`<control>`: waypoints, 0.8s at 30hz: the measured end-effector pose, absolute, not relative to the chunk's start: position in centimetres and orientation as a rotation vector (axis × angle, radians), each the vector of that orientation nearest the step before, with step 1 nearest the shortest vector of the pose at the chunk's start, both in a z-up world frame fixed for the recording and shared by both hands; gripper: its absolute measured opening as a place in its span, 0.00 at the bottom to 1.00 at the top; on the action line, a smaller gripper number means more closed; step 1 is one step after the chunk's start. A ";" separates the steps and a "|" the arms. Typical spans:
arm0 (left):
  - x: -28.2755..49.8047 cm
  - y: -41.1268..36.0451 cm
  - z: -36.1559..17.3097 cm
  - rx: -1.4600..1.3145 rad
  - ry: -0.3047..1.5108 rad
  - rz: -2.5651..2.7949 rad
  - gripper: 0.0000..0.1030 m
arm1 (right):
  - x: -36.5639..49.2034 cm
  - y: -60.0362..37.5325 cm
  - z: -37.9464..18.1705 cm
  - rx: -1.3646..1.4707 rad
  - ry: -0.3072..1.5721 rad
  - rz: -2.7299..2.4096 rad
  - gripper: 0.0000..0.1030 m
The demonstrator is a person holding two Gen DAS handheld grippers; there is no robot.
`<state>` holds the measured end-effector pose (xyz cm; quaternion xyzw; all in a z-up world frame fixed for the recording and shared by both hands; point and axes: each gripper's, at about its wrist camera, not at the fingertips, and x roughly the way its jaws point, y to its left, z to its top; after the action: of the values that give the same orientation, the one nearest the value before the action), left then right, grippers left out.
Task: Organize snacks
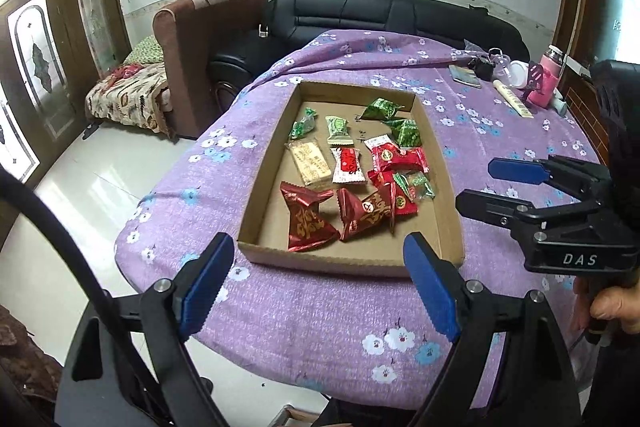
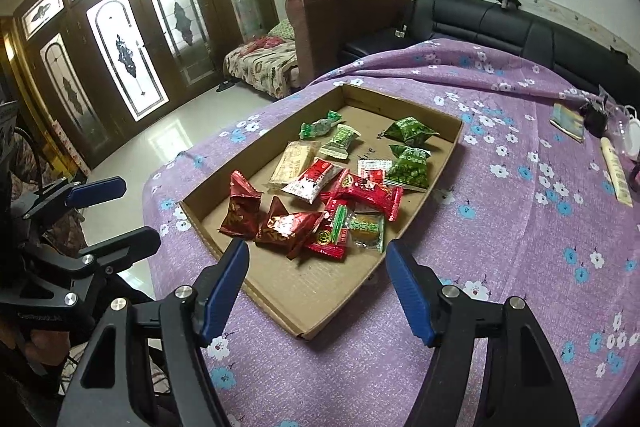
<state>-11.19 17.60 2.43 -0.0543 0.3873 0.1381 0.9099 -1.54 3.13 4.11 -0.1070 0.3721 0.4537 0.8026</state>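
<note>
A shallow cardboard tray (image 1: 269, 163) sits on the tabletop (image 1: 320, 327), which is draped in a purple flowered cloth. All the snacks lie inside it: two dark red foil packets (image 1: 306, 223) nearest the camera, a beige wafer bar (image 1: 310, 163) and a white-and-red candy (image 1: 347, 166) in the middle, a pile of bright red wrappers (image 1: 396, 157) to the right, and green packets (image 1: 380, 109) toward the far wall. In the red pile the wrappers overlap, so their count and the small green pieces on top are hard to sort out. Print on the packets is too small to read.

The left gripper (image 1: 318, 285) hovers just short of the tray's near wall, its blue fingers (image 1: 204, 291) spread wide and empty. The right gripper (image 2: 316, 291) hangs over the tray's near corner, its fingers (image 2: 412, 295) likewise spread, gripping nothing. Part of a hand (image 1: 612, 307) shows on the right handle, cut off at the frame edge.
</note>
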 end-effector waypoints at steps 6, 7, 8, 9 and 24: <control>-11.8 17.1 2.1 -0.109 0.803 0.266 0.84 | -2.3 4.0 4.1 -0.312 0.768 1.004 0.69; -11.8 17.0 2.0 -0.106 0.803 0.266 0.84 | -2.3 4.1 4.1 -0.323 0.765 1.006 0.69; -11.9 16.9 2.0 -0.104 0.802 0.268 0.84 | -2.3 4.2 4.1 -0.331 0.762 1.009 0.69; -11.9 16.9 2.0 -0.102 0.802 0.268 0.84 | -2.4 4.3 4.1 -0.337 0.759 1.014 0.69; -12.3 16.5 1.4 -0.073 0.825 0.275 0.84 | -3.9 6.3 3.2 -0.502 0.723 1.130 0.69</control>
<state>-12.35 16.50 1.39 -0.0355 0.3996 0.1332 0.9063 -3.91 6.35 3.21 -0.2299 0.3316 0.5179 0.7543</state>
